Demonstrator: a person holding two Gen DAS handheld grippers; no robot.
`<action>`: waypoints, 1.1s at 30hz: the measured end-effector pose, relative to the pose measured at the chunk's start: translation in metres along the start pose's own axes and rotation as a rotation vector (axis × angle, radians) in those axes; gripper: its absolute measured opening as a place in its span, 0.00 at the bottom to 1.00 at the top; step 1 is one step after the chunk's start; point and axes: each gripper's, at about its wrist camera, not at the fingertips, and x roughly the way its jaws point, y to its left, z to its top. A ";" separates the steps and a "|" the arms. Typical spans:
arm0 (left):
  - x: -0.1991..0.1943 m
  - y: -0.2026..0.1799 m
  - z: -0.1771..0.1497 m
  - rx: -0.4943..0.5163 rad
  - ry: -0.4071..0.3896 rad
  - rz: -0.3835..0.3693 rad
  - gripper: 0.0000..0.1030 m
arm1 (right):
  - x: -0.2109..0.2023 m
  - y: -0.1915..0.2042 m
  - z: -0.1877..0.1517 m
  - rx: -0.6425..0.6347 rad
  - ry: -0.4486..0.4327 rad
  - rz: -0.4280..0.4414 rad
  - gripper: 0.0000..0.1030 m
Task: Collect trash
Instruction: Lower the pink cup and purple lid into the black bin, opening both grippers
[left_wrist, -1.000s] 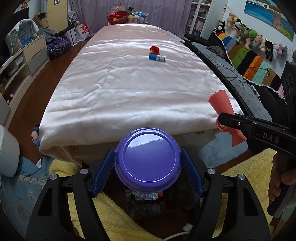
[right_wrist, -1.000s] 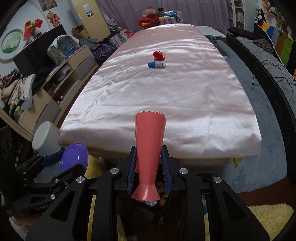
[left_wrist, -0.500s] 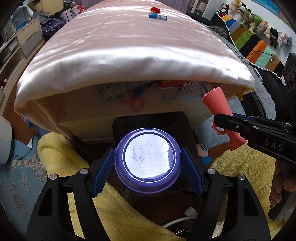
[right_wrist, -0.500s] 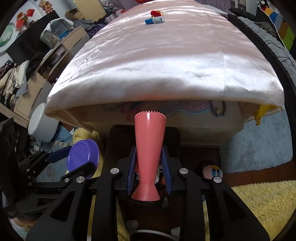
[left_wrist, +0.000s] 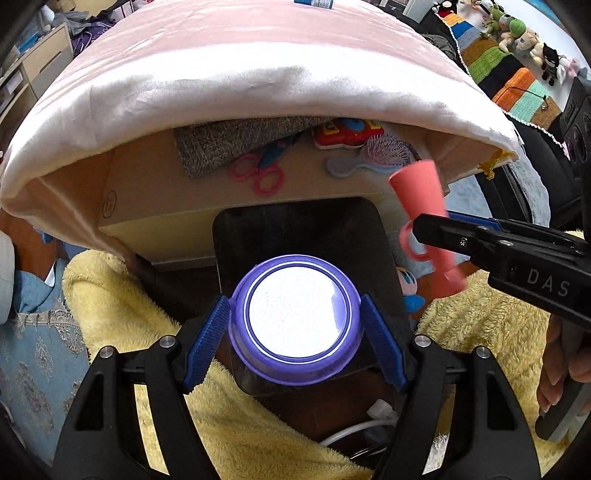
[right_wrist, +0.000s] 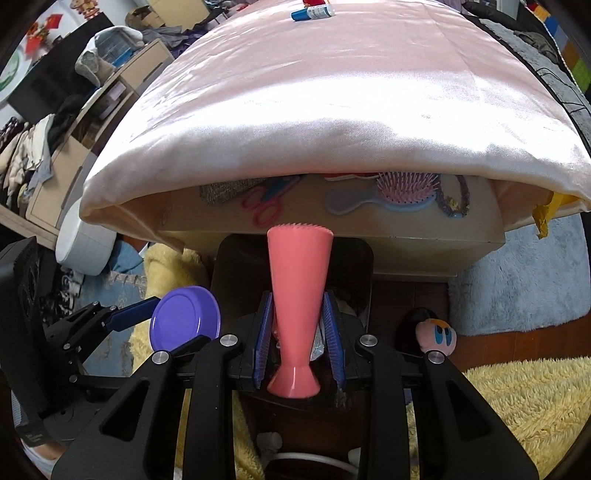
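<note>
Between the left tool's (left_wrist: 295, 328) pads — a purple lid (left_wrist: 295, 317), gripped.

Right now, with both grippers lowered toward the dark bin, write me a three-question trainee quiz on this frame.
1. Multiple choice: the left gripper holds A) a blue tube B) a purple lid C) a hairbrush.
2. True or false: the pink cone sits in the right gripper with its wide toothed end pointing away from the camera.
3. Fill in: both items hang above the dark ____.

Key: 1 B; 2 true; 3 bin.
</note>
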 end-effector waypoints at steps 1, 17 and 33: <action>0.000 0.001 0.001 -0.003 0.003 0.004 0.68 | 0.000 0.000 0.000 0.002 0.000 -0.001 0.29; -0.043 0.003 0.016 -0.002 -0.100 0.148 0.92 | -0.045 -0.014 0.017 0.042 -0.145 -0.067 0.93; -0.107 -0.008 0.085 0.002 -0.261 0.202 0.92 | -0.102 -0.017 0.067 0.024 -0.290 -0.082 0.94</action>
